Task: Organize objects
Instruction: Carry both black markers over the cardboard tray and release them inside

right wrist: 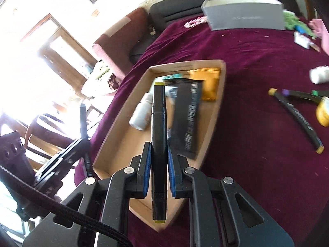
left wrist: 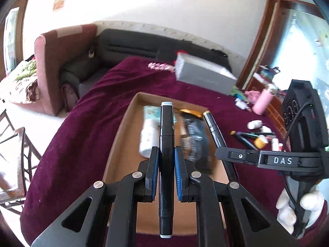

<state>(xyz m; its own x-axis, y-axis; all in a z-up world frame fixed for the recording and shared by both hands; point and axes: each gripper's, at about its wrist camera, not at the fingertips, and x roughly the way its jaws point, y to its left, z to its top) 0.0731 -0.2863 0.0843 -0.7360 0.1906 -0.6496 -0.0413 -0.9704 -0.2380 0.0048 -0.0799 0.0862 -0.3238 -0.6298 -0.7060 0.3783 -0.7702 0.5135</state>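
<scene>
Hand-held grippers, left [left wrist: 166, 162] and right [right wrist: 159, 160], each clamp a black marker above our cardboard tray [right wrist: 223, 86]. It holds a bottle [right wrist: 140, 114] and packets; more markers [right wrist: 298, 117] wait right on the tabletop.

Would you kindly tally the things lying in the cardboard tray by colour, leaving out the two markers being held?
White bottle: 1
Black packet: 1
Gold pouch: 1
Teal packet, partly hidden: 1
Total: 4
</scene>
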